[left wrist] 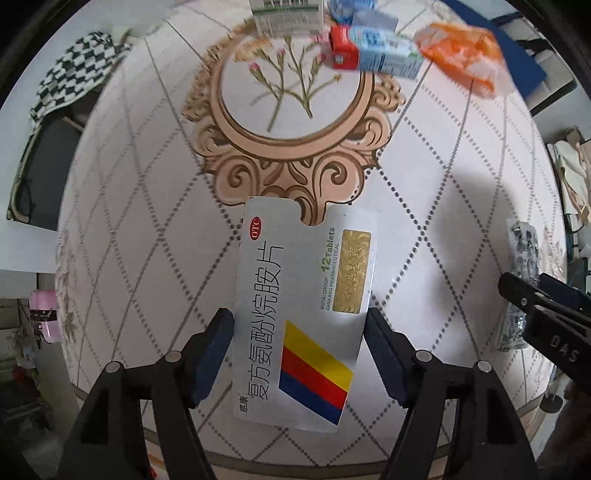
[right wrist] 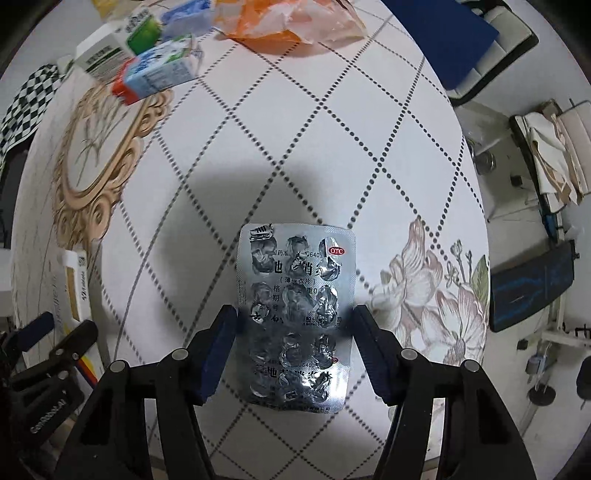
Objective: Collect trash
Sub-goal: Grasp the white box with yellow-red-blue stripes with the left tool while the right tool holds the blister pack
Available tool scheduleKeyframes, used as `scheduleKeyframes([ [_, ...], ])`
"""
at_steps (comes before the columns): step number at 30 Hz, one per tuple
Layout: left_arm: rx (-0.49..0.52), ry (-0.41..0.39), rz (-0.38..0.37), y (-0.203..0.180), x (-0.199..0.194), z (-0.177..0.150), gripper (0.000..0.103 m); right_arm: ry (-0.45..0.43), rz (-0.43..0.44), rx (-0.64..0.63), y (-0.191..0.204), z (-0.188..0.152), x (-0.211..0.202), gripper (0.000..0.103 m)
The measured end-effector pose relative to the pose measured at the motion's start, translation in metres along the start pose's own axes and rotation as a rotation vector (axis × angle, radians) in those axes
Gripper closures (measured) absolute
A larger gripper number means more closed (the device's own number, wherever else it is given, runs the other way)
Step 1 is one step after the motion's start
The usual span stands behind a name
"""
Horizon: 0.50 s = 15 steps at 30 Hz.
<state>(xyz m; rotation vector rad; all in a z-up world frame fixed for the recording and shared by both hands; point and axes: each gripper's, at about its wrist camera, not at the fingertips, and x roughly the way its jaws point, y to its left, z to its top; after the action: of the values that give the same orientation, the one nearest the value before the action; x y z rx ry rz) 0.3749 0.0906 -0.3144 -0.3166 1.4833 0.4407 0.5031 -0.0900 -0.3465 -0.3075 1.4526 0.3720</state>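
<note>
My left gripper (left wrist: 300,325) is shut on a flat white medicine box (left wrist: 303,295) with yellow, red and blue stripes, held above the table. My right gripper (right wrist: 295,325) is shut on an empty silver blister pack (right wrist: 297,306), also above the table. The right gripper (left wrist: 546,310) with the blister pack (left wrist: 521,258) shows at the right edge of the left wrist view. The left gripper (right wrist: 55,350) and its box (right wrist: 75,284) show at the left of the right wrist view.
The round table (left wrist: 147,184) has a white cloth with dotted diamonds and a gold floral medallion (left wrist: 295,110). At its far side lie a blue and red carton (left wrist: 373,51), a green and white box (left wrist: 286,16) and an orange wrapper (left wrist: 461,59). A checkered cloth (left wrist: 74,81) hangs at the left.
</note>
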Motion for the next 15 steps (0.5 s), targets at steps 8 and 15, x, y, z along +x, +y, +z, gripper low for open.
scheduleKeyframes([
  [8,-0.005,-0.171,-0.017,0.023,-0.042,-0.058,0.033,-0.145,0.010,-0.031,0.020,-0.061,-0.072,0.037],
  [15,0.005,-0.308,-0.121,0.074,-0.103,-0.143,0.033,-0.255,0.069,-0.009,0.035,-0.099,-0.139,0.037],
])
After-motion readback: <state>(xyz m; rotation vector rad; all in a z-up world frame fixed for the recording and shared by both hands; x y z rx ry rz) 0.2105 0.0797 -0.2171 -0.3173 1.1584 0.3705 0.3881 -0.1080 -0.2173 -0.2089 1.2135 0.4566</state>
